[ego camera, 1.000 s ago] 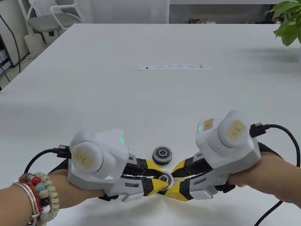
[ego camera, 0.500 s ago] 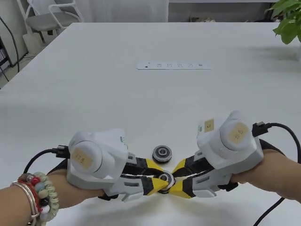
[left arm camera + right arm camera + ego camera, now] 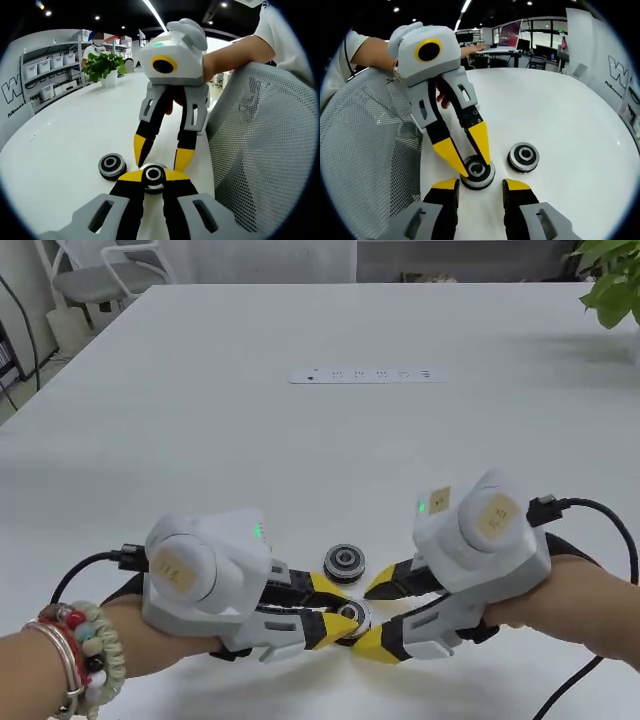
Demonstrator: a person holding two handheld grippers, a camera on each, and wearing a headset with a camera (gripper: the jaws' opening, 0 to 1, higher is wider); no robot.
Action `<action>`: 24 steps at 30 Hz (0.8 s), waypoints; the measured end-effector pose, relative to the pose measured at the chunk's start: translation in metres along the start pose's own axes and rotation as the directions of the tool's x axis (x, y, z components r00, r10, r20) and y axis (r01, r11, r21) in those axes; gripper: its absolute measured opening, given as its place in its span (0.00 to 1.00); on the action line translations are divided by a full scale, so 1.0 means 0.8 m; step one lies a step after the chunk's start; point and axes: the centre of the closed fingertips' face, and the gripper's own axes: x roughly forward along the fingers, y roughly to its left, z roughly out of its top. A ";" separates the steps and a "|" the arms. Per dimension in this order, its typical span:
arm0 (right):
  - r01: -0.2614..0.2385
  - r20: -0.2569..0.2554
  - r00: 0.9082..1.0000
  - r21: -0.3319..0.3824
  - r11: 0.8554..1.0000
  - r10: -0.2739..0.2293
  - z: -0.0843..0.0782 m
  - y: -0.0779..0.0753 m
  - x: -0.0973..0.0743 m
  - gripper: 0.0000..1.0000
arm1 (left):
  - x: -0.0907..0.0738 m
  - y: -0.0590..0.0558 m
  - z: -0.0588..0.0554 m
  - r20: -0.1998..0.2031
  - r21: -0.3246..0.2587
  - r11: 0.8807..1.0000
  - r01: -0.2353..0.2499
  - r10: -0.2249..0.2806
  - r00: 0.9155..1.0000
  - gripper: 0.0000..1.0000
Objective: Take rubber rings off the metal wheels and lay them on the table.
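The right gripper (image 3: 372, 615) now stands released, its jaws spread either side of the wheel (image 3: 352, 615); half a second earlier they were closed against it. The left gripper (image 3: 338, 612) keeps the wheel clamped, low over the table (image 3: 300, 460). The ring appears still fitted, so re-gripping is likely required. A second wheel (image 3: 344, 562) lies just beyond.
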 end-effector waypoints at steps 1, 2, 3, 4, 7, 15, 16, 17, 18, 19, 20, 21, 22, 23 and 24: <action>-0.004 0.002 1.000 0.000 1.000 0.004 0.000 0.001 0.000 0.30 | 0.000 0.000 0.000 0.000 0.000 1.000 0.000 0.000 1.000 0.09; -0.003 0.007 1.000 -0.002 1.000 0.003 0.001 0.001 0.001 0.30 | 0.000 0.000 0.000 0.000 0.001 1.000 0.000 0.000 1.000 0.09; -0.004 0.011 1.000 0.001 1.000 0.004 0.002 0.001 0.000 0.29 | 0.000 0.000 0.000 0.000 0.001 1.000 0.000 0.000 1.000 0.09; -0.008 0.016 1.000 0.000 1.000 0.008 0.003 0.002 0.000 0.28 | 0.000 0.000 0.000 0.001 0.001 1.000 0.001 -0.001 1.000 0.09; -0.018 0.027 0.999 0.000 1.000 0.018 0.006 0.005 -0.001 0.25 | 0.000 0.000 0.000 0.001 0.002 1.000 0.000 0.000 1.000 0.09; -0.022 0.020 1.000 -0.049 0.999 0.023 0.005 0.005 -0.005 0.22 | 0.000 0.000 0.000 0.004 0.001 1.000 0.000 0.000 1.000 0.09; -0.024 0.019 1.000 -0.047 0.999 0.025 0.005 0.004 -0.005 0.22 | 0.000 -0.001 0.000 0.005 0.001 1.000 0.000 0.000 1.000 0.09; -0.025 0.019 0.999 -0.046 0.999 0.026 0.005 0.004 -0.006 0.21 | 0.000 -0.001 0.000 0.005 0.001 1.000 0.000 0.000 1.000 0.09; -0.027 0.018 0.999 -0.047 0.999 0.028 0.004 0.004 -0.007 0.21 | 0.000 -0.001 0.000 0.005 0.001 1.000 0.000 0.000 1.000 0.09; -0.028 0.016 0.999 -0.048 0.998 0.029 0.004 0.004 -0.007 0.20 | 0.000 -0.001 0.000 0.005 0.001 1.000 0.000 0.000 1.000 0.09; -0.029 0.012 0.999 -0.046 0.999 0.030 0.003 0.004 -0.008 0.19 | 0.000 -0.001 0.000 0.005 0.000 1.000 0.000 0.000 1.000 0.09; -0.030 0.010 0.999 -0.043 0.999 0.030 0.002 0.004 -0.008 0.18 | 0.000 -0.001 0.000 0.005 0.000 1.000 0.000 0.000 1.000 0.09; -0.031 0.010 0.999 -0.038 0.999 0.031 0.002 0.004 -0.009 0.18 | 0.000 -0.001 0.000 0.005 -0.001 1.000 0.000 0.000 1.000 0.09; -0.031 0.010 0.999 -0.037 0.999 0.032 0.002 0.004 -0.009 0.18 | 0.000 -0.001 0.000 0.006 -0.001 1.000 0.000 0.000 1.000 0.09; -0.032 0.010 0.999 -0.039 0.999 0.032 0.002 0.005 -0.009 0.18 | 0.000 -0.001 0.000 0.006 -0.002 1.000 0.000 0.000 1.000 0.09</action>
